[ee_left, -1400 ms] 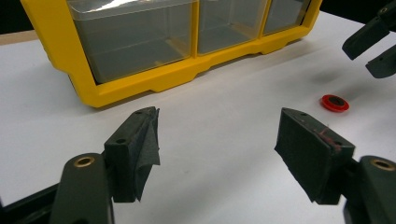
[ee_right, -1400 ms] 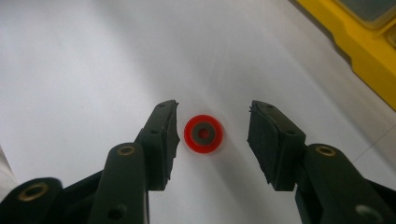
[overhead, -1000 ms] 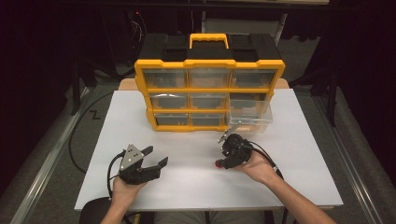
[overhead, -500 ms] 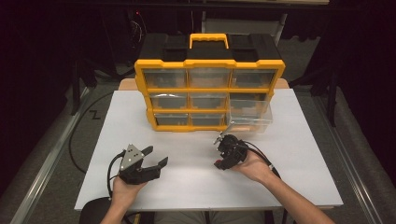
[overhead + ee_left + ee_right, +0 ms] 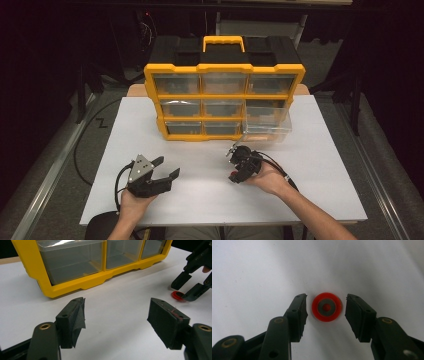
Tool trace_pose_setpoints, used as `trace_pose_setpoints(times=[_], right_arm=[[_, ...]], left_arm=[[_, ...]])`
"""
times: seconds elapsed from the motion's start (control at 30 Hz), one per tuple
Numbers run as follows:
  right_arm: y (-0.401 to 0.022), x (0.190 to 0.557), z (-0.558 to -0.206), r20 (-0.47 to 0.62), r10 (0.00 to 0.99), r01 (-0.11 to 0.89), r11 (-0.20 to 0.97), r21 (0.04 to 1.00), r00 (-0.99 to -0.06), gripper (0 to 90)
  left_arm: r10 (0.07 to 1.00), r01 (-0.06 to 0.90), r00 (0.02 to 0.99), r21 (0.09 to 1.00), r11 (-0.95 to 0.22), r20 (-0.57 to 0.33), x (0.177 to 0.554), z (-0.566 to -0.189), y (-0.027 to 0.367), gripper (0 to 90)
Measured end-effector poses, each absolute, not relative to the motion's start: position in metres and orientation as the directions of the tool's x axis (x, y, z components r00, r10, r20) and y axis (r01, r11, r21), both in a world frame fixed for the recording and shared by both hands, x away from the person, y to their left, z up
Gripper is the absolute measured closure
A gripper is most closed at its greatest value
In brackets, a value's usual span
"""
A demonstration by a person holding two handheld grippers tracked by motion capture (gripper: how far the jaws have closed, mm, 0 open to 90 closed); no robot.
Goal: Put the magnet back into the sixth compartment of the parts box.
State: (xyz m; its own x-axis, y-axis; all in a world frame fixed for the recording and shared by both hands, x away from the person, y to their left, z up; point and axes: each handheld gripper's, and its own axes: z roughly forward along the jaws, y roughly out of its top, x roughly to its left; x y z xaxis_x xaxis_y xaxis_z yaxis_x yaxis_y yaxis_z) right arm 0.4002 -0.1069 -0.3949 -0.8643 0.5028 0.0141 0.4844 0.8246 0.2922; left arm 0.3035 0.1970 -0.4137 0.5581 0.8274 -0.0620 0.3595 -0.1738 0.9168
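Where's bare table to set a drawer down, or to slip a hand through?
Free: the white table right of the right gripper, and the left strip beside the yellow organizer. The gap between the left gripper and right gripper is passable. Crowded: by the pulled-out drawer and red disc.

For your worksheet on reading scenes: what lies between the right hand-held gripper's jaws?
A red ring with a grey centre lies flat on the white table, in the right gripper view, untouched by either pad.

A white bench [image 5: 320, 165] stands under even overhead light, ringed by a dark, unlit room. Grey floor [image 5: 50, 150] flanks it, where a black cable [image 5: 82, 145] curls at the left beside a metal rail [image 5: 45, 187].
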Motion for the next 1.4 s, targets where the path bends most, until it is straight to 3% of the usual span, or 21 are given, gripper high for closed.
trace_pose_setpoints(times=[0.5,1.4], right_arm=[[-0.1050,0.4000,-0.3992,-0.005,0.486,0.467,0.842,0.271,-0.874,63.4],[-0.1097,0.3919,-0.3909,0.000,0.463,0.440,0.843,0.310,-0.886,64.9]], left_arm=[[0.827,0.361,0.559,0.915,-0.178,-0.060,0.3037,-0.4138,0.1970,29.7],[0.826,0.363,0.561,0.913,-0.185,-0.055,0.3040,-0.4140,0.1966,29.8]])
